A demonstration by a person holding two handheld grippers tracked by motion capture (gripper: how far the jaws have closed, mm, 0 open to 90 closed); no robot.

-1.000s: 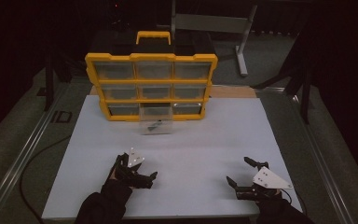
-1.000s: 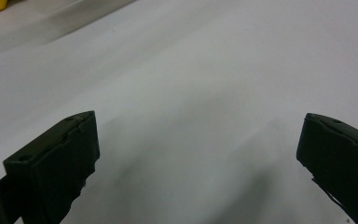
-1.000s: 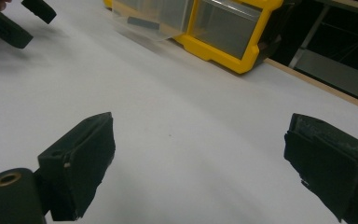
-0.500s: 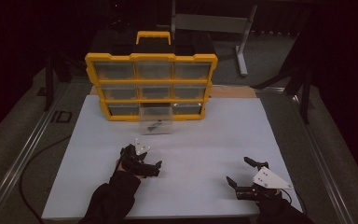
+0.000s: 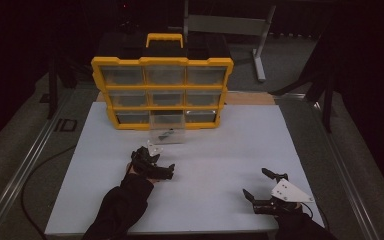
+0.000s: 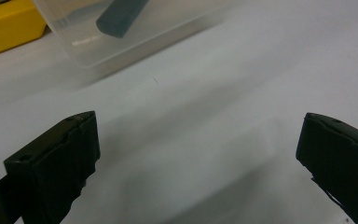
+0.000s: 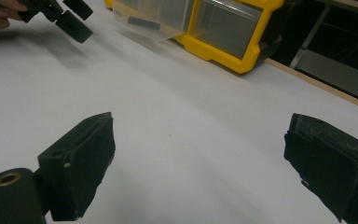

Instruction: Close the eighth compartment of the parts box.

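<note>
1 clear drawer (image 5: pixel 167 134) already stands pulled out of the yellow organiser (image 5: pixel 162 92), a dark part (image 6: pixel 121 17) inside, just ahead of the left gripper (image 6: pixel 198 154), jaws spread; the grasp remains. Right gripper (image 7: pixel 200 172) gapes empty.

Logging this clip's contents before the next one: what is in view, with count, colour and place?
organiser: 1, yellow with clear drawers, table's far side
drawer: 1, clear, pulled out of the bottom row, middle
part: 1, dark, inside the drawer
table: 1, white top
stand: 1, grey, behind the table
cable: 1, black, left of the table
left gripper: 1, black, open, near the drawer
right gripper: 1, black, open, near right corner
</note>
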